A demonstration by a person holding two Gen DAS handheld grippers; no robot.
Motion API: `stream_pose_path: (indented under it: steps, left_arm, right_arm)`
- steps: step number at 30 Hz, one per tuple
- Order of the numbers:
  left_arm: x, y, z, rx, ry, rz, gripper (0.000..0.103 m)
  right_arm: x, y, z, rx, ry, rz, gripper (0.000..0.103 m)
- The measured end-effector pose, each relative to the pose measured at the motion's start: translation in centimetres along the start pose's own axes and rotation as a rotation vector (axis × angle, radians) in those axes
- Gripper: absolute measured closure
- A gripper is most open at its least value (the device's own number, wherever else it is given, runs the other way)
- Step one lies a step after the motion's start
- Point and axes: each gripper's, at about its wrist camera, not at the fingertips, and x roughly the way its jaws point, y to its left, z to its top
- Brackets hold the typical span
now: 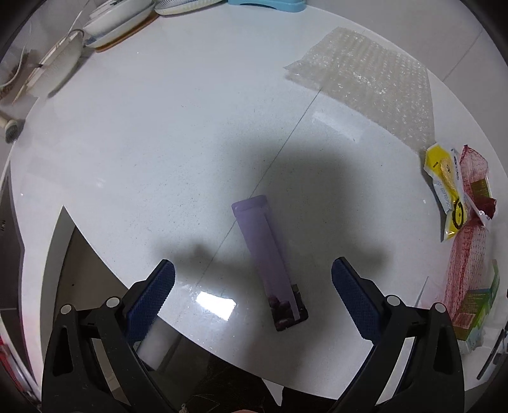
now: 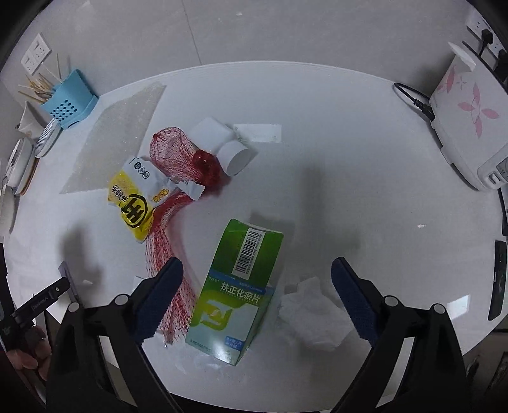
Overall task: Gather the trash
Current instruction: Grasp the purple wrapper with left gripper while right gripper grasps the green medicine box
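A flat purple wrapper (image 1: 269,260) lies on the white counter (image 1: 158,152) below my left gripper (image 1: 253,276), whose blue pads stand wide open on either side of it, above it. A green and white box (image 2: 236,287) lies on its side under my right gripper (image 2: 257,276), open and apart from the box. Left of the box stretches a red net bag (image 2: 173,222), with a yellow snack packet (image 2: 133,198) on it. A crumpled white tissue (image 2: 314,313) lies to the right of the box. Bubble wrap (image 1: 371,79) lies flat further off.
A white roll (image 2: 235,155) and a white block (image 2: 211,130) lie behind the net. A blue holder with sticks (image 2: 68,100) and stacked dishes (image 1: 117,23) stand at the back left, a white flowered appliance (image 2: 470,127) with its cord at the right. The counter's edge (image 1: 104,254) runs close by.
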Motion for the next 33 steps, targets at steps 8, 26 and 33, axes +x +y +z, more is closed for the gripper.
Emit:
stream_pose_path:
  steps: [8, 26, 33]
  left_arm:
    - [2.7, 0.4, 0.9, -0.042, 0.082, 0.014, 0.008]
    - [1.7, -0.6, 1.3, 0.016, 0.079, -0.004, 0.087]
    - [0.6, -1.2, -0.1, 0.042, 0.035, -0.026, 0.087]
  right_arm:
    - [3.1, 1.0, 0.3, 0.008, 0.113, -0.014, 0.025]
    - [4.7, 1.4, 0.0, 0.038, 0.159, 0.036, 0.054]
    - [3.3, 0.8, 0.0, 0.037, 0.127, 0.042, 0.054]
